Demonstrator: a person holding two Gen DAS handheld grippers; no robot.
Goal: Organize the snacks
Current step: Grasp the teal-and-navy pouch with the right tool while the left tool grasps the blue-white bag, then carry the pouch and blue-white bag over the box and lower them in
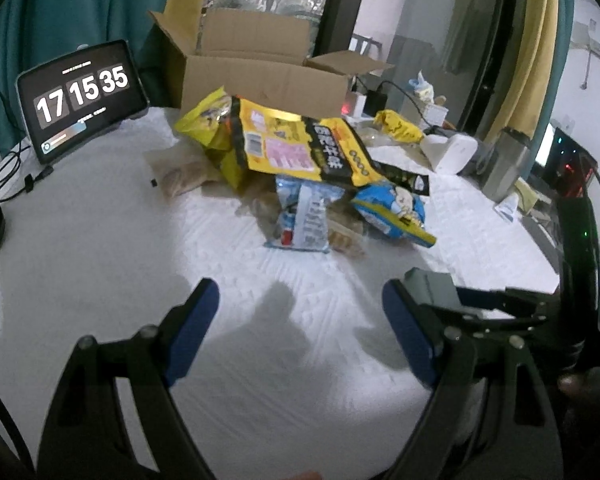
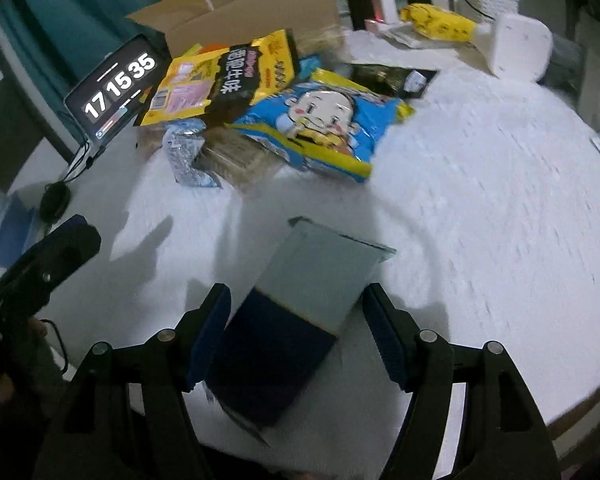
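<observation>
While its blue pads stand apart from the flat grey-and-navy packet (image 2: 296, 320) lying between them on the bench (image 2: 480, 208), the right claw (image 2: 296, 336) grips nothing. Beyond the packet the snack pile (image 2: 284, 120) waits before the cardboard box (image 2: 256, 4), likely the destination. Left of the packet, the left claw (image 1: 300, 332) gapes wide, empty.

Left wrist camera sits low over the white textured table (image 1: 100, 260), tilted down past its blue-padded fingers (image 1: 194, 320) toward the open brown cardboard box (image 1: 260, 72) and window. Right wrist camera pitches more steeply, close above the table (image 2: 480, 200). Both views share the heap of yellow and blue snack bags (image 1: 300, 160) (image 2: 280, 108) and the black tablet clock (image 1: 84, 96) (image 2: 116, 84).
</observation>
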